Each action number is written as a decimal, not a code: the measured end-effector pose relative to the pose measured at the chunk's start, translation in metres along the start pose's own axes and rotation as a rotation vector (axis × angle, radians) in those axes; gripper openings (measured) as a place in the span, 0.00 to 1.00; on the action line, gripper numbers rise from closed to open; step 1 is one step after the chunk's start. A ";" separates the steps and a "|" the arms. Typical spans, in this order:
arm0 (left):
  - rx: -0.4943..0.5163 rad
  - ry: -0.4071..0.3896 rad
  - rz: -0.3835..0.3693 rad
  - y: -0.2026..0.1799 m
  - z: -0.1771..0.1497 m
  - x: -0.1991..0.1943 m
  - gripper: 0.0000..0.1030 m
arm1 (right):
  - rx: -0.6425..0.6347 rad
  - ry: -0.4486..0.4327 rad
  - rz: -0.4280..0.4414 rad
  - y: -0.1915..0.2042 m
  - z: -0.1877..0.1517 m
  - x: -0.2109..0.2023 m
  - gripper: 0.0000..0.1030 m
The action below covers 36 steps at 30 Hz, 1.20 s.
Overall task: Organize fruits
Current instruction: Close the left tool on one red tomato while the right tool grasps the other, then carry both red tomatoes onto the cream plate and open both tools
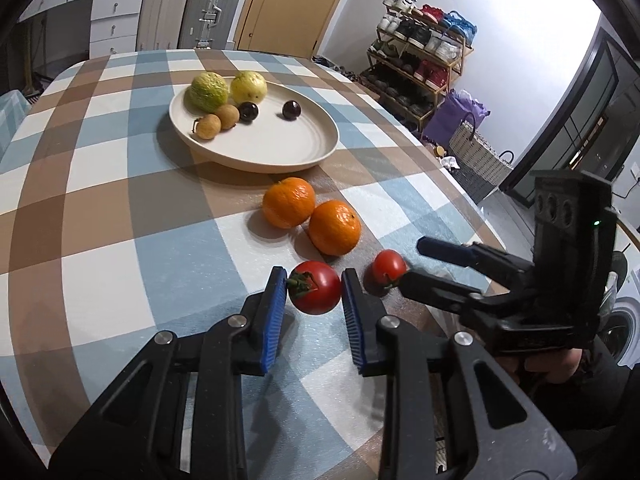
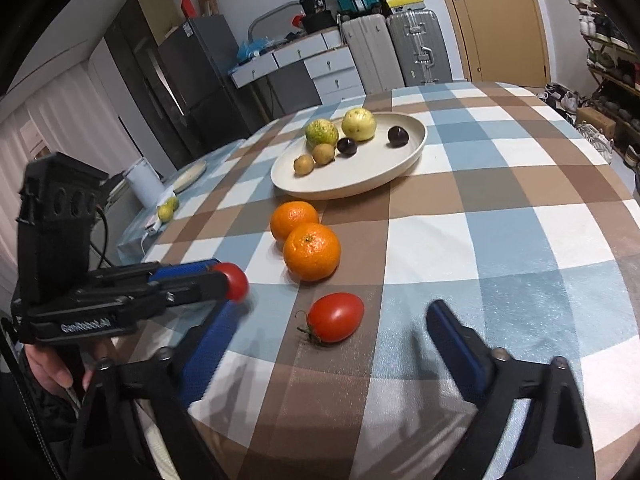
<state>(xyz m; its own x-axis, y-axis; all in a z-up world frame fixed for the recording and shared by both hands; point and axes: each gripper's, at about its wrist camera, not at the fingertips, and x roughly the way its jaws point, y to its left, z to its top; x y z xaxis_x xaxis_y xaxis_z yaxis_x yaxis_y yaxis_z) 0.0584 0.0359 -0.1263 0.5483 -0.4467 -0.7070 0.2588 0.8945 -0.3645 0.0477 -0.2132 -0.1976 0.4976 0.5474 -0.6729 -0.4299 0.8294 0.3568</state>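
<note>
plate (image 1: 320,148): sitting at 12 o'clock on the table, already holding guavas, longans and plums, so I'm guessing both tomatoes go there.
oranges (image 1: 312,216): two, touching, between plate and tomatoes.
left gripper (image 1: 314,292): clamping the round tomato (image 1: 316,292), stem toward 9 o'clock.
right gripper (image 2: 324,344): gaping wide, grabbing nothing yet.
oval tomato (image 2: 336,317): long axis running 8-to-2, stem at 8; I'm thinking pinch across its short sides, gently.
</note>
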 end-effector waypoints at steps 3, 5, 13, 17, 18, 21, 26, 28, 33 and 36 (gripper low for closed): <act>-0.002 -0.009 0.001 0.003 0.002 -0.004 0.24 | -0.007 0.018 -0.004 0.002 0.000 0.005 0.73; -0.005 -0.010 0.001 0.006 0.003 -0.004 0.17 | -0.020 0.023 -0.009 0.004 0.000 0.007 0.65; -0.011 -0.009 -0.008 0.009 0.012 0.001 0.16 | -0.069 0.049 -0.050 0.010 -0.004 0.016 0.39; -0.021 0.002 -0.019 0.011 0.010 0.006 0.16 | -0.048 0.041 -0.031 0.005 -0.004 0.016 0.34; -0.027 0.006 -0.027 0.011 0.009 0.007 0.16 | -0.040 0.037 -0.026 0.003 -0.004 0.015 0.34; -0.023 0.022 -0.039 0.007 0.007 0.011 0.19 | -0.018 0.026 -0.018 -0.001 -0.005 0.013 0.33; 0.005 0.043 -0.054 -0.006 0.002 0.019 0.47 | -0.009 0.002 -0.012 -0.004 -0.004 0.006 0.33; 0.010 0.055 -0.054 -0.010 0.002 0.024 0.54 | -0.012 -0.015 -0.009 -0.004 -0.003 0.002 0.33; 0.014 0.093 -0.039 -0.016 -0.002 0.040 0.54 | -0.014 -0.042 -0.002 -0.005 0.000 -0.007 0.33; 0.021 0.106 -0.036 -0.019 -0.003 0.047 0.54 | -0.018 -0.052 0.002 -0.005 0.000 -0.010 0.33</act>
<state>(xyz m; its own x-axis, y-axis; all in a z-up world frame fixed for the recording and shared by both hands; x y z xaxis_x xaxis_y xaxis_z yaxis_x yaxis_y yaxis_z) 0.0769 -0.0020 -0.1549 0.4518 -0.4765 -0.7542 0.2939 0.8777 -0.3785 0.0445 -0.2228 -0.1926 0.5347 0.5546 -0.6376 -0.4440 0.8263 0.3465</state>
